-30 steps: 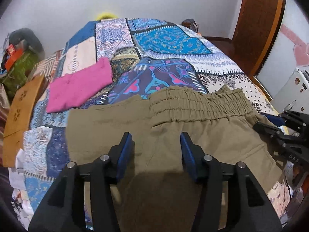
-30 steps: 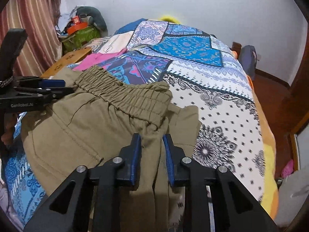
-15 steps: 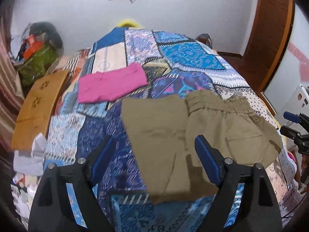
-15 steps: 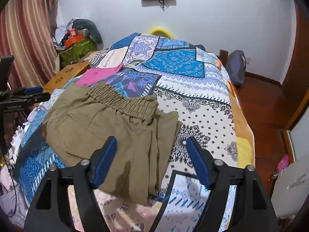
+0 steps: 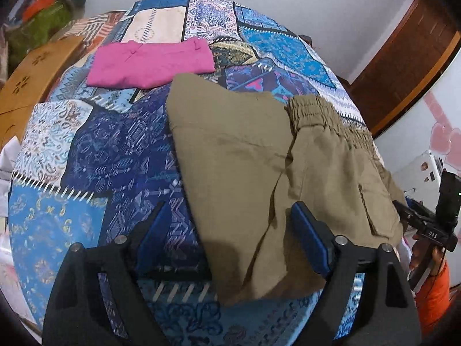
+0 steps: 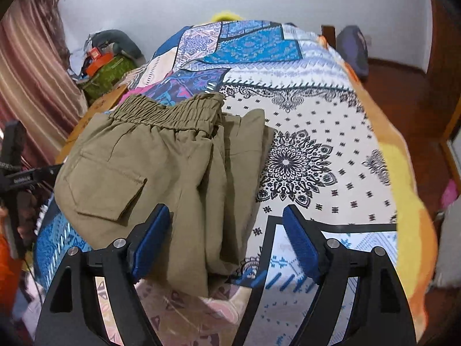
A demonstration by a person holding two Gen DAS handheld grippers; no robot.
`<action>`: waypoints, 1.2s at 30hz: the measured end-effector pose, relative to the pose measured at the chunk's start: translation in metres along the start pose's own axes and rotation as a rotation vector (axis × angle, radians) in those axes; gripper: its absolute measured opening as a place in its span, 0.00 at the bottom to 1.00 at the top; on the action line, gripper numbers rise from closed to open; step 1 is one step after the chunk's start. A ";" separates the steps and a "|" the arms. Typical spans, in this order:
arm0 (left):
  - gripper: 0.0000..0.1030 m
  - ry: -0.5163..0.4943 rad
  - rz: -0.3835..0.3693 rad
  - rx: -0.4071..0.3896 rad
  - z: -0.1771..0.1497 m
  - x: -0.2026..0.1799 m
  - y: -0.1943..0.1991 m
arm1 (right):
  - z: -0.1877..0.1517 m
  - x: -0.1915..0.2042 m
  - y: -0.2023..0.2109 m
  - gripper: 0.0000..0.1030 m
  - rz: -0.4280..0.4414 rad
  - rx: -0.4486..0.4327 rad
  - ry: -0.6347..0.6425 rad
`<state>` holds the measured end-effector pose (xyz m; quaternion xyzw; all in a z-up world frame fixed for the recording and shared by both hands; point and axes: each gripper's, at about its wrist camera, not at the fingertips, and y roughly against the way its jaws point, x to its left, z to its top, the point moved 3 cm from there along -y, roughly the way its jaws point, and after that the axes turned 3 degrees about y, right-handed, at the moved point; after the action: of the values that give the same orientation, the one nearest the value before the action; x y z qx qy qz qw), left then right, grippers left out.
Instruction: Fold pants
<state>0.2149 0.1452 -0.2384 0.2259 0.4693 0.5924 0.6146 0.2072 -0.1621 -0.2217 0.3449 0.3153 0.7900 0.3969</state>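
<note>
You held both grippers — left [image 5: 227, 230], right [image 6: 224, 230] — fingers wide, empty. Olive pants [image 5: 259, 155] lay folded near the bed's [image 5: 86, 150] front edge; soft, limp — grip folded edges.

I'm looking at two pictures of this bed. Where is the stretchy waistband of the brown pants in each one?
Left wrist view: the waistband runs along the pants' far right edge, right of centre, beyond the open left gripper.
Right wrist view: the waistband lies across the pants' top edge, left of centre, beyond the open right gripper.
Shared landmark: the pocket flap, just below the waistband.
</note>
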 end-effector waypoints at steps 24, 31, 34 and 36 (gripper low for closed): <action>0.44 -0.194 0.044 -0.031 0.026 -0.049 -0.026 | 0.026 -0.008 -0.026 0.30 0.152 0.009 -0.056; 0.11 -0.277 0.129 -0.096 0.027 -0.068 -0.009 | 0.037 0.006 -0.012 0.14 0.111 -0.040 0.011; 0.03 -0.291 0.157 -0.125 0.032 -0.070 0.002 | 0.043 0.010 -0.004 0.12 0.106 -0.059 0.022; 0.03 -0.278 0.146 -0.132 0.035 -0.068 0.010 | 0.046 0.012 0.002 0.11 0.108 -0.073 0.028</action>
<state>0.2495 0.0926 -0.1929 0.2984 0.3221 0.6279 0.6426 0.2380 -0.1423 -0.1907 0.3358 0.2728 0.8260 0.3613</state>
